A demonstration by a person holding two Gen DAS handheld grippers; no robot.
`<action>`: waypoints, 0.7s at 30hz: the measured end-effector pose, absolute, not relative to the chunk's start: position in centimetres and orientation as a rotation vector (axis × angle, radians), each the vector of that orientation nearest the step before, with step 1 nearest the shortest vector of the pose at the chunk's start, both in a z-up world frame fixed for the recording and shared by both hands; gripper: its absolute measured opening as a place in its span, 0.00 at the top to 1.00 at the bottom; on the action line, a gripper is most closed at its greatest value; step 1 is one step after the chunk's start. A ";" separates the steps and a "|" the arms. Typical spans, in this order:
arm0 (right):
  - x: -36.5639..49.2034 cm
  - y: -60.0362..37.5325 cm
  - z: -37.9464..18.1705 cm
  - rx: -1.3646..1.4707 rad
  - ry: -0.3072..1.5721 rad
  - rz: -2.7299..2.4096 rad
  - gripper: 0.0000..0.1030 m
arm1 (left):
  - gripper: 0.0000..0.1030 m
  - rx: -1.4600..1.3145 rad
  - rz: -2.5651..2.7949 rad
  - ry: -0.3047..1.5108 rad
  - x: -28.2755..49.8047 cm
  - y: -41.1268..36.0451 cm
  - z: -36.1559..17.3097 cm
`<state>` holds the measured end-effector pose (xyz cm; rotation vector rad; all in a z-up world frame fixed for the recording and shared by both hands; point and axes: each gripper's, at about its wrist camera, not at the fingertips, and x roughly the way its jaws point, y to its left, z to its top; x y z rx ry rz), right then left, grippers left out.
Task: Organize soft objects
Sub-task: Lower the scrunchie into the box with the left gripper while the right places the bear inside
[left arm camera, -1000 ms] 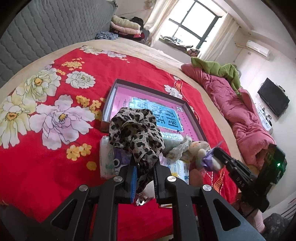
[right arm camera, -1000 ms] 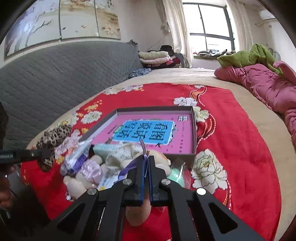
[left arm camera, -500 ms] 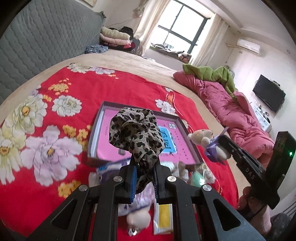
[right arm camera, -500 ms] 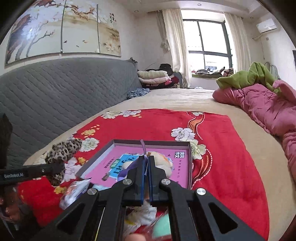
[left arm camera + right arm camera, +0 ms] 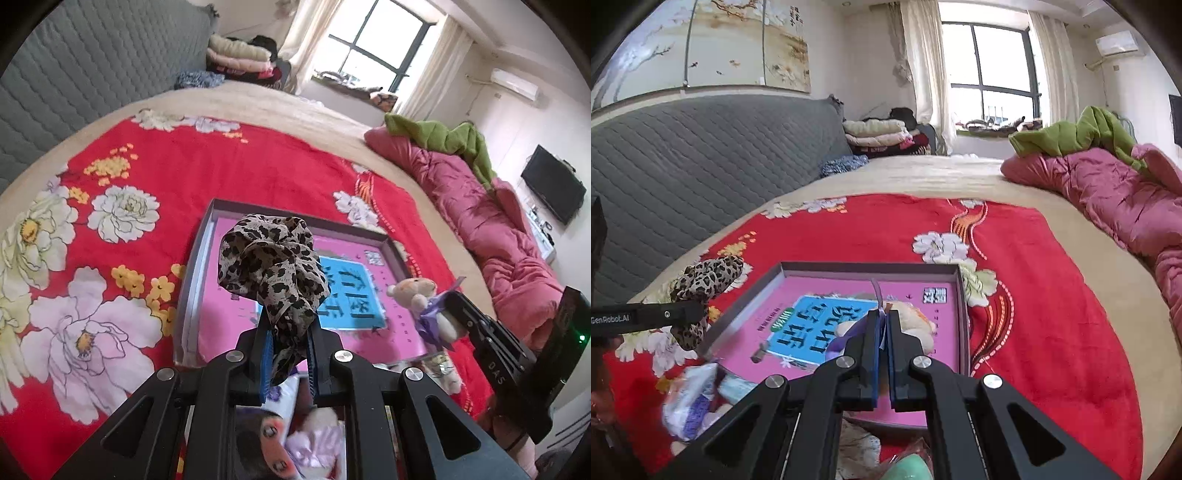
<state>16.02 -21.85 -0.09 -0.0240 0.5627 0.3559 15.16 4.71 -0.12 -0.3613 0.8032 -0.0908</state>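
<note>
My left gripper [image 5: 287,341] is shut on a leopard-print scrunchie [image 5: 271,266] and holds it above the near-left part of a shallow grey box with a pink and blue bottom [image 5: 221,295]. The scrunchie also shows in the right wrist view [image 5: 703,282]. My right gripper [image 5: 882,325] is shut on the purple ribbon [image 5: 877,291] of a small cream teddy bear [image 5: 916,319], which hangs over the box [image 5: 956,314]. In the left wrist view the bear [image 5: 417,295] is at the box's right side.
Several soft items lie on the red flowered blanket [image 5: 258,166] near the box's front edge: a tissue pack [image 5: 689,397], a green ball [image 5: 908,467], a doll [image 5: 273,439]. A pink quilt [image 5: 1115,195] lies at the right and a grey headboard [image 5: 701,155] at the left.
Both grippers have risen from the pile of soft items and moved forward over the box, carrying the scrunchie and the bear with them.
</note>
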 end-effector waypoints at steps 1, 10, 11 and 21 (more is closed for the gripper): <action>16.2 -21.9 -0.4 -0.027 0.568 0.350 0.97 | 0.85 -0.363 -0.093 0.811 15.5 4.8 -0.5; 17.9 -21.6 -3.0 -0.053 0.653 0.324 0.97 | 0.85 -0.344 -0.073 0.930 18.7 5.4 -3.6; 17.9 -21.6 -3.2 -0.057 0.657 0.324 0.97 | 0.84 -0.347 -0.074 0.939 18.8 5.5 -3.8; 18.0 -22.1 -4.8 -0.058 0.719 0.299 0.96 | 0.83 -0.349 -0.057 0.992 19.7 6.2 -5.0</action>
